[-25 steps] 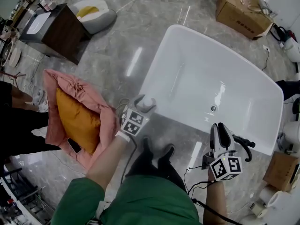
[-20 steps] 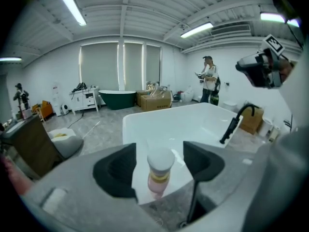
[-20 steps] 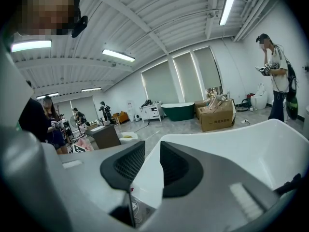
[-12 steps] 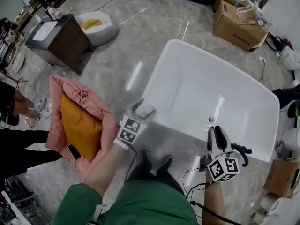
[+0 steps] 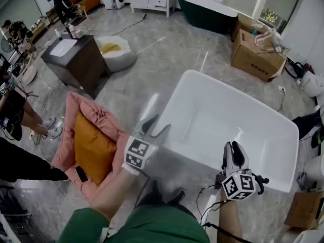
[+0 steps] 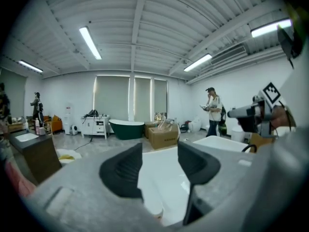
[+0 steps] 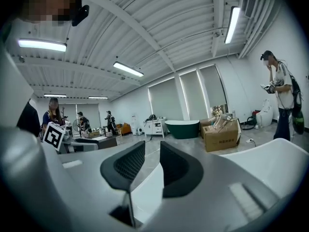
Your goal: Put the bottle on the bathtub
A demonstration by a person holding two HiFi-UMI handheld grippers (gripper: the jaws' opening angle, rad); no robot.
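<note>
The white bathtub fills the right middle of the head view. My left gripper hovers open above the tub's near left corner, nothing between its fingers. In the left gripper view the open left gripper looks into the tub, and a pale rounded shape with a tan end, possibly the bottle, shows low in the gap, below the gripper. In the head view the bottle is hidden. My right gripper is shut and empty over the tub's near rim; in its own view the right gripper shows only a narrow slit.
A pink cushion with an orange pillow and a phone lie left of the tub. Farther off stand a dark cabinet, cardboard boxes and a dark green tub. People stand at the left edge.
My left gripper has lifted off the tub's corner rim, where it was around a white object, and now stands open and empty. The head view has tilted up.
</note>
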